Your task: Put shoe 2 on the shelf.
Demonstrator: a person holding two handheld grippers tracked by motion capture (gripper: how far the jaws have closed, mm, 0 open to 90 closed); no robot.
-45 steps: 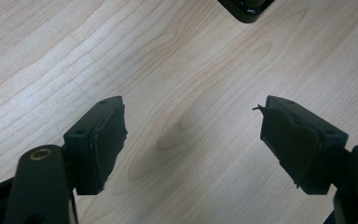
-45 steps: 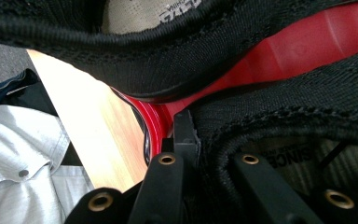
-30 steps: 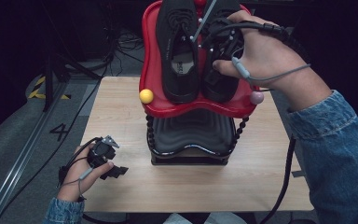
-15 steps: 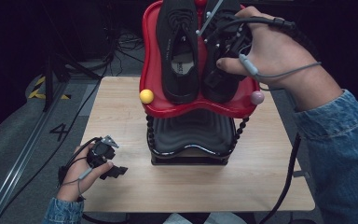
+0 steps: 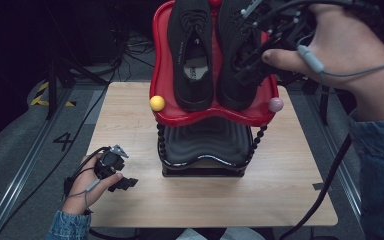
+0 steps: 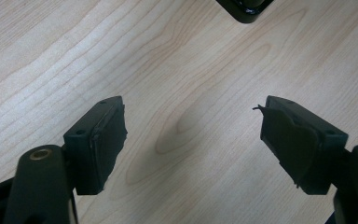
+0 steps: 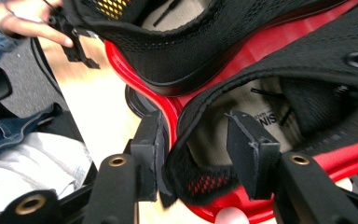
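— Wooden table (image 5: 130,125) under dim light, dark floor around it with cables. I see a red tray (image 5: 162,85) raised on a black stand (image 5: 205,150) at the middle of the table, with a yellow ball (image 5: 157,103) at its near left corner and a pink one (image 5: 275,104) at the near right.

— Where are the shoes?

— Both on the tray, side by side, heels toward me. The left black shoe (image 5: 192,55) lies untouched. My right gripper (image 7: 193,147) is at the heel of the right black shoe (image 5: 235,60): one jaw stands inside the opening, the other outside, the heel collar between them. The jaws have just been opening; the inner pad stands clear of the fabric, so I count the shoe as released.

— And your other hand?

— My left gripper (image 6: 193,135) rests low over the table's near left corner, jaws spread wide with bare wood between them, well apart from the stand.
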